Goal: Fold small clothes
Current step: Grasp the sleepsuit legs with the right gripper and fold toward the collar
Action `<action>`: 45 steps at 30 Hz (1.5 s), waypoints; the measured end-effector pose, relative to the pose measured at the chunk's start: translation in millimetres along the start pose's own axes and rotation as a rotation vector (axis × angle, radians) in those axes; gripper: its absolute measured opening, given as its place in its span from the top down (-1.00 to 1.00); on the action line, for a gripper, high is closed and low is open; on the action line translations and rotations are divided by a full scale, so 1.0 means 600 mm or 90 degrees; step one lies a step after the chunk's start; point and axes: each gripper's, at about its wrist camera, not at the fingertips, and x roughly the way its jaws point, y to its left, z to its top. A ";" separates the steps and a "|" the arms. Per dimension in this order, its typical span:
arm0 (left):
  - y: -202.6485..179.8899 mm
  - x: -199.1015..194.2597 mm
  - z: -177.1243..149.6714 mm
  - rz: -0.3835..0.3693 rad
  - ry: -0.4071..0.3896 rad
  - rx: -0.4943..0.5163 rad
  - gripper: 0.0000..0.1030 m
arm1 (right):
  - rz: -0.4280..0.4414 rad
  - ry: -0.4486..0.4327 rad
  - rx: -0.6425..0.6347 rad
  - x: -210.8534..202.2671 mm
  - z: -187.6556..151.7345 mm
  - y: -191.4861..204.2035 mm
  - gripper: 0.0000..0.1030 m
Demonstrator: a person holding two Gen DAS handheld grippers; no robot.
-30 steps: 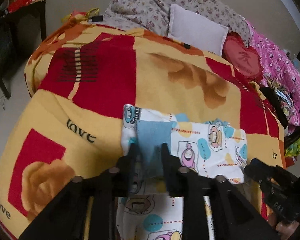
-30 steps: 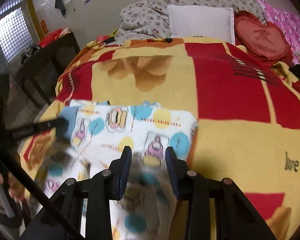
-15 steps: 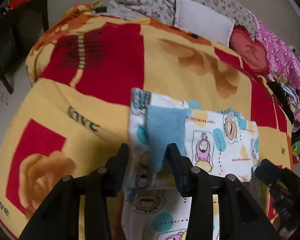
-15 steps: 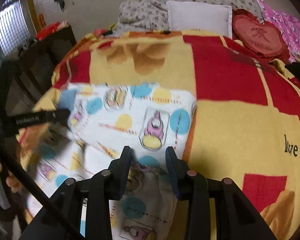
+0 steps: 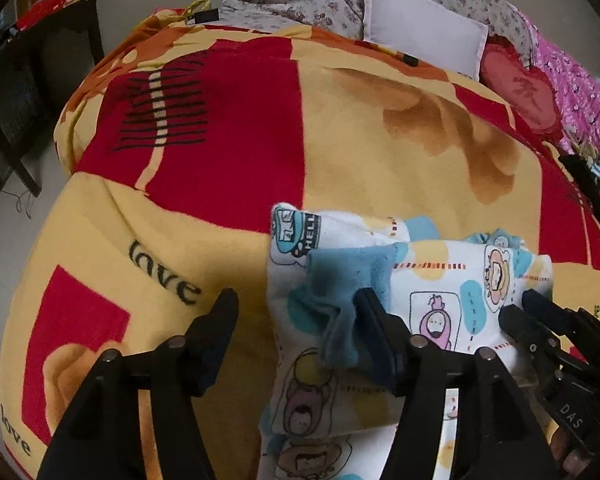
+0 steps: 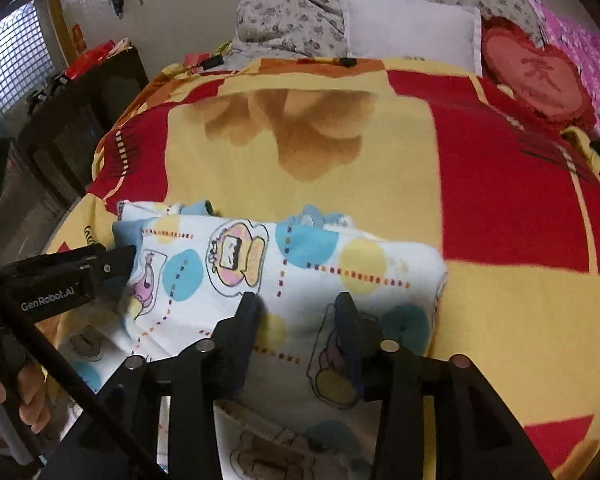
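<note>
- The near end of the small printed garment (image 5: pixel 440 280) runs off the bottom of both my views, behind my claws, so I cannot tell how far it reaches toward me.
- My left hand (image 6: pixel 4 400) shows only as a few fingers at the lower left edge of the right wrist view; my right hand is barely a sliver in the left wrist view.
- In the right wrist view the garment looks a little smeared near my right claw (image 6: pixel 296 312).
- The garment lies on the bed's yellow and red blanket (image 5: pixel 340 152), at the near end, well apart from the pillows; its far part is doubled over with a blue cuff (image 5: pixel 352 276) on top at the left corner.
- My left claw (image 5: pixel 296 308) has just been opening and stands wide: the cuff is against its right finger, the left finger is clear over bare blanket, nothing is pinched.
- My right claw, at the garment's right side, has just been opening too; its jaws stand apart over the folded cloth without pinching it.
- Beyond the garment, at the head of the bed: a floral quilt (image 6: pixel 300 16), one white pillow (image 6: pixel 412 28), one red heart cushion (image 6: pixel 536 76), pink bedding (image 5: pixel 580 92).
- Left of the bed a dark cabinet (image 6: pixel 80 100) and a gridded window (image 6: pixel 12 64).
- Count: one garment, two claws, two pillows.
</note>
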 end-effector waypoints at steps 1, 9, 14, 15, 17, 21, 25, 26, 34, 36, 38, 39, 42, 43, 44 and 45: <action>0.004 -0.004 -0.001 -0.005 0.002 -0.002 -0.19 | -0.002 0.005 -0.005 -0.005 0.000 0.003 0.13; 0.039 -0.068 -0.060 -0.035 -0.006 0.006 -0.25 | -0.022 -0.009 -0.020 -0.083 -0.055 -0.006 -0.07; 0.054 -0.090 -0.112 -0.064 0.015 0.004 -0.25 | -0.015 0.009 0.006 -0.062 -0.084 -0.023 -0.08; 0.056 -0.093 -0.120 -0.067 0.018 0.004 -0.26 | -0.017 0.006 0.005 -0.066 -0.085 -0.022 -0.08; 0.063 -0.100 -0.141 -0.072 0.029 0.004 -0.26 | -0.011 0.000 0.003 -0.085 -0.088 -0.019 -0.09; 0.078 -0.119 -0.175 -0.096 0.036 0.006 -0.42 | 0.029 -0.017 0.028 -0.141 -0.128 -0.027 -0.24; 0.085 -0.128 -0.205 -0.105 0.051 0.016 -0.43 | 0.064 0.008 0.062 -0.181 -0.192 -0.046 -0.24; 0.086 -0.127 -0.211 -0.110 0.058 0.013 -0.43 | 0.067 0.011 0.070 -0.190 -0.206 -0.049 -0.24; 0.070 -0.139 -0.234 -0.134 0.052 0.008 -0.47 | 0.141 0.046 0.089 -0.206 -0.276 -0.030 -0.24; 0.057 -0.139 -0.238 -0.134 0.049 0.023 -0.44 | 0.155 0.047 0.081 -0.200 -0.281 -0.018 0.01; 0.043 -0.140 -0.244 -0.112 0.038 0.051 0.49 | 0.128 0.039 0.058 -0.196 -0.285 -0.005 0.63; 0.037 -0.140 -0.247 -0.110 0.048 0.064 0.68 | 0.125 0.032 0.060 -0.197 -0.285 -0.005 0.68; 0.037 -0.162 -0.252 -0.134 0.045 0.080 0.79 | 0.144 0.013 0.070 -0.216 -0.284 -0.009 0.77; 0.036 -0.170 -0.254 -0.136 0.042 0.089 0.79 | 0.147 0.006 0.070 -0.225 -0.284 -0.010 0.77; 0.036 -0.178 -0.254 -0.141 0.040 0.094 0.79 | 0.153 -0.004 0.071 -0.238 -0.282 -0.013 0.78; 0.038 -0.185 -0.256 -0.146 0.041 0.098 0.79 | 0.152 -0.011 0.072 -0.246 -0.281 -0.015 0.78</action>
